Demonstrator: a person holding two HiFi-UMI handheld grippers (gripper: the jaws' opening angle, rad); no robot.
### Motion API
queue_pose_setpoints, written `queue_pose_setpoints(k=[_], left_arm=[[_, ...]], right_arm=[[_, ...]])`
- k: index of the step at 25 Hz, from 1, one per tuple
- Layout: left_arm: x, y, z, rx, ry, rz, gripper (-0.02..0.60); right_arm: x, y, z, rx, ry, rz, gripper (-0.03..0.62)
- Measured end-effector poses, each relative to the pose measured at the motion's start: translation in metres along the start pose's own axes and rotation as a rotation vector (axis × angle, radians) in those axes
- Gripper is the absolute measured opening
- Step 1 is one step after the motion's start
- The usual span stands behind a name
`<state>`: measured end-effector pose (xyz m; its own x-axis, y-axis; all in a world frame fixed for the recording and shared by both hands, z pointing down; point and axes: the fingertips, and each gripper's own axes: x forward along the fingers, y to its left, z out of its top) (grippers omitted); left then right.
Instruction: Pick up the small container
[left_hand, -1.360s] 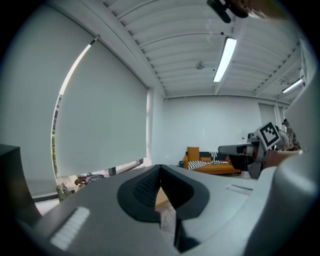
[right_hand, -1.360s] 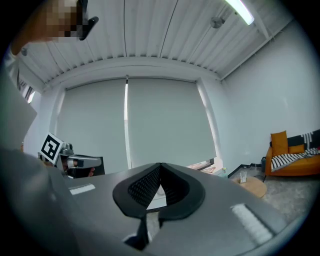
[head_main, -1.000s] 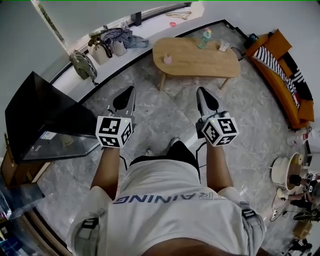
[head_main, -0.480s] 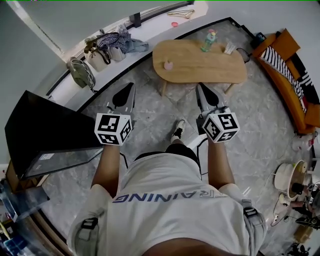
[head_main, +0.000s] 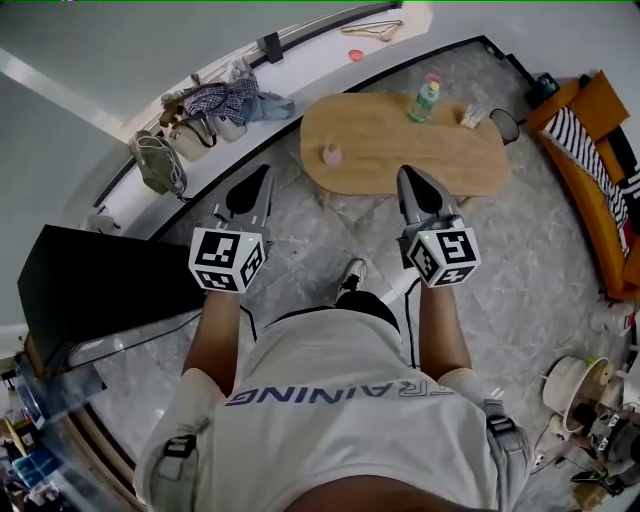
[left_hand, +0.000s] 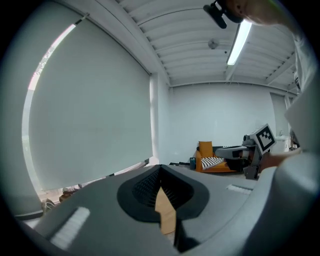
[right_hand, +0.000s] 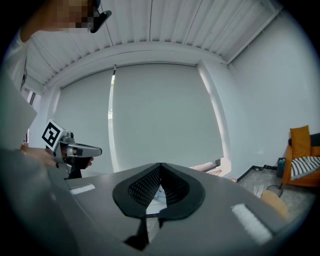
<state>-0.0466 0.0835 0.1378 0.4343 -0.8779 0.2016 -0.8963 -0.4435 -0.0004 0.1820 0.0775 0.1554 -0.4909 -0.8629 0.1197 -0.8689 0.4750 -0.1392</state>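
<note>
A small pink container (head_main: 330, 155) stands near the left end of an oval wooden table (head_main: 400, 165) in the head view. My left gripper (head_main: 264, 172) is held out over the floor, short of the table's left end, its jaws shut and empty. My right gripper (head_main: 406, 174) points at the table's near edge with its tips over the edge, also shut and empty. In the left gripper view the jaw tips (left_hand: 160, 168) meet, and a strip of the wooden table (left_hand: 165, 212) shows below them. The right gripper view shows closed tips (right_hand: 160, 166) against a window blind.
A green bottle (head_main: 424, 100) and a small holder (head_main: 470, 115) stand at the table's far right. Bags (head_main: 215, 105) lie on a ledge behind. A black box (head_main: 110, 285) stands at the left and an orange sofa (head_main: 600, 150) at the right. The floor is grey marble.
The person has walked forward with both grippers held out. The table has come closer, and the right gripper's tips now reach its near edge. Both grippers stay shut.
</note>
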Motion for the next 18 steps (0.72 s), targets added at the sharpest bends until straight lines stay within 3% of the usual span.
queue_pose_setpoints(k=[9,13,18], left_arm=[[0.091,-0.01,-0.01,-0.012,0.067,-0.032,0.003],[0.116,-0.009,-0.021,-0.07,0.088,-0.106,0.003],[0.142,0.012,-0.038,-0.075,0.109,-0.138,0.003]], right_arm=[[0.044,-0.084,-0.01,0.049,0.01,-0.002,0.017],[0.057,-0.095,-0.024,0.069,0.008,0.011,0.015],[0.076,-0.095,-0.046,0.057,0.045,-0.008,0.015]])
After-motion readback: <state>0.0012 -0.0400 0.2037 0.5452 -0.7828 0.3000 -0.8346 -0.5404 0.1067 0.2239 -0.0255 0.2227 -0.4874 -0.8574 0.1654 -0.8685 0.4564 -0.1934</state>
